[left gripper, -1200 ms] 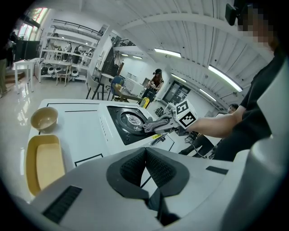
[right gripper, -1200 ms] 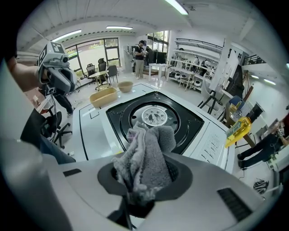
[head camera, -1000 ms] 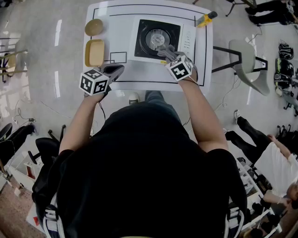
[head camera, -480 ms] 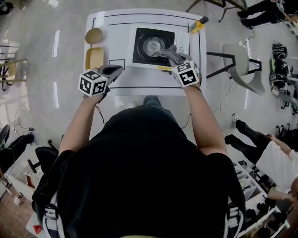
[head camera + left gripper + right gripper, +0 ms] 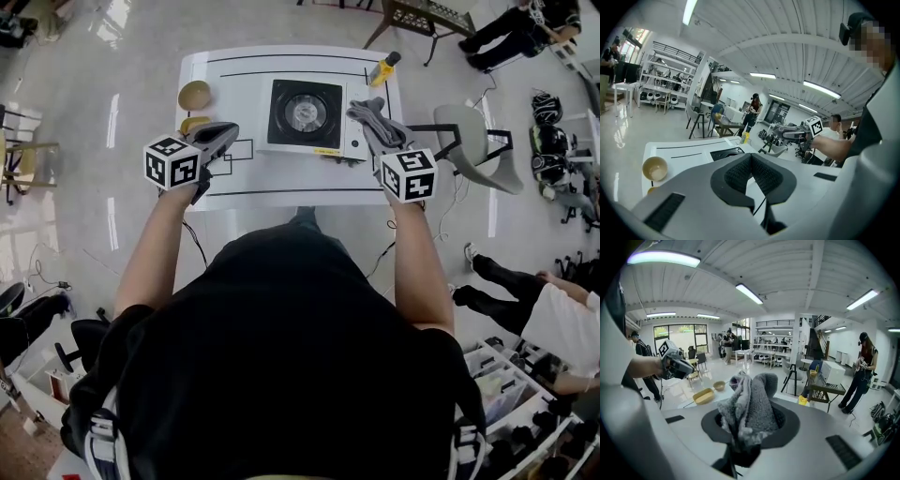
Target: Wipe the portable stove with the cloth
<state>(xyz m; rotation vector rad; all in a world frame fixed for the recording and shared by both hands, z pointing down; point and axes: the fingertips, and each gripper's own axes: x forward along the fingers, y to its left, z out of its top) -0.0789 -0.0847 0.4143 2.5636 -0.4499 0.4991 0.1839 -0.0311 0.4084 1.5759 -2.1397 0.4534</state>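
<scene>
White table, portable stove, tan bowl, yellow tray, perhaps a yellow bottle

1. Light source: ceiling tube lights give bright, even, white light in all views.
2. Head view, glare: the glossy floor carries white reflected streaks. The white bench is close to overexposed.
3. Head view, shadows: faint and soft-edged.
4. Gripper views, distortion: strong fisheye. Straight lines bow toward the rim, and a black circular vignette fills the corners.
5. Right gripper view, focus: the cloth shows sharp fibre detail. The far room is softer.
</scene>
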